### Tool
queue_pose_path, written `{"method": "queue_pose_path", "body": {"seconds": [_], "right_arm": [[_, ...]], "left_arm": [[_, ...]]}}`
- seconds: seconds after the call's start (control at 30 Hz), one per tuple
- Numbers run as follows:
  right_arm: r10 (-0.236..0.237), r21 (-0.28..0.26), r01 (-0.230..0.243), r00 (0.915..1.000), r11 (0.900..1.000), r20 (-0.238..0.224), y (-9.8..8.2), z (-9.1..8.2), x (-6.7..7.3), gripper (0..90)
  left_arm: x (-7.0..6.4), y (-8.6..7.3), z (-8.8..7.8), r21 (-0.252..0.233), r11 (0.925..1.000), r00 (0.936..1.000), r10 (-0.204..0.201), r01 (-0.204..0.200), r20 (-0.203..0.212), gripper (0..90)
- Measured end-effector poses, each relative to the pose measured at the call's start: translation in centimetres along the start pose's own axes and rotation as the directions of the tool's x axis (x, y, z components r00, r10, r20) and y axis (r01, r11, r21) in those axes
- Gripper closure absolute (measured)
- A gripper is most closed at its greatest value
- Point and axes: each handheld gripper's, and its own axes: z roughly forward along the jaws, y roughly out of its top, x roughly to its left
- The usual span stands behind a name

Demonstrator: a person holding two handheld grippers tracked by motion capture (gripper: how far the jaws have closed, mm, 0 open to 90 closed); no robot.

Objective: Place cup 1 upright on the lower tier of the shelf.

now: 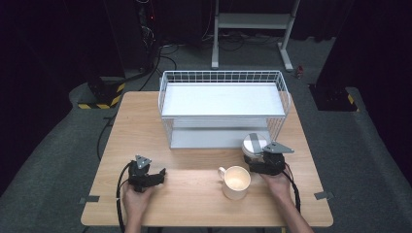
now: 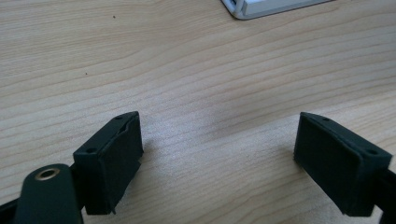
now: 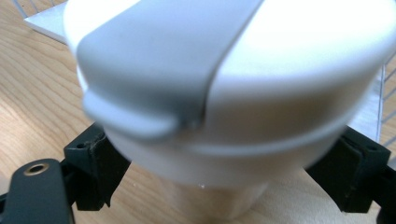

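The high view looks forward and down over the whole wooden table (image 1: 194, 194), while each gripper view skims close above that same tabletop, the right one nearly against a white lidded container (image 3: 224, 88).

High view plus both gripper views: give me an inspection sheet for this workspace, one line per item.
Surface: light wooden table, bare apart from the items below.
Job's things: white lidded cup with a grey band across its lid, upright in front of the rack; cream mug, upright, handle pointing left.
Clutter: white wire rack with two shelves, at the table's far side.
Grippers: right gripper closed around the lidded cup below its lid; left gripper open over bare wood.
Cables: black cable trails from the left gripper; more on the floor.
Surroundings: dark room, grey floor, white stand behind.
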Motion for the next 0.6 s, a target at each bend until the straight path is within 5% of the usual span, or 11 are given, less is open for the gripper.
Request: {"method": "queue_pose_path", "body": {"seconds": [0.6], "right_arm": [[-0.039, 0.002, 0.039, 0.999, 0.999, 0.02, 0.56, 0.58, 0.36, 18.6]], "left_arm": [[-0.01, 0.0, 0.0, 0.0, 1.0, 1.0, -0.002, 0.002, 0.001, 15.7]]}}
